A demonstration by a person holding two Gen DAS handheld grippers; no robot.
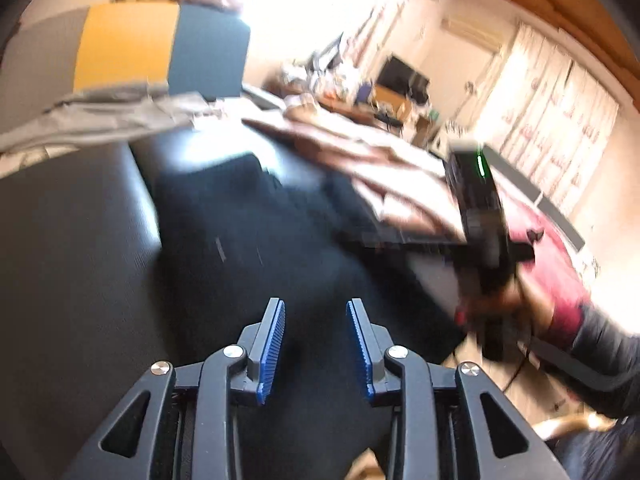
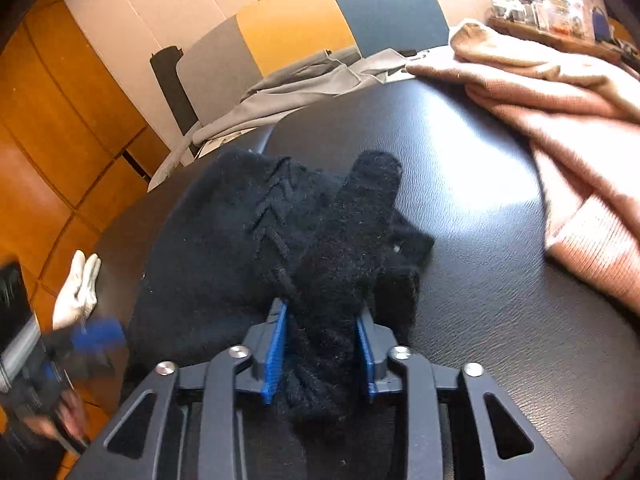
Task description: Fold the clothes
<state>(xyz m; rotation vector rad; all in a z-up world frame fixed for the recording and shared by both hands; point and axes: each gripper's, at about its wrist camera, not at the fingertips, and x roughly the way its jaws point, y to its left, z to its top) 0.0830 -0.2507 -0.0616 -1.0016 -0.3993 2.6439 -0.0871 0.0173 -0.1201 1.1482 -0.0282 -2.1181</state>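
Observation:
A black knit sweater (image 2: 224,240) lies bunched on a black leather surface (image 2: 480,240). My right gripper (image 2: 322,310) is shut on a thick fold of it, and the fabric fills the gap between the blue pads and spills back over the fingers. One sleeve (image 2: 372,184) stretches away from the jaws. In the left wrist view my left gripper (image 1: 316,304) hovers open over the same sweater (image 1: 248,240), with nothing between its pads. It also shows as a blurred left gripper (image 2: 96,336) at the sweater's left edge.
A pink ribbed garment (image 2: 580,140) covers the right side of the surface. A grey garment (image 2: 288,92) lies at the far edge beneath a grey, yellow and blue cushion (image 2: 296,24). A white glove (image 2: 78,292) hangs at the left. A hand with a red cuff (image 1: 560,312) is at the right.

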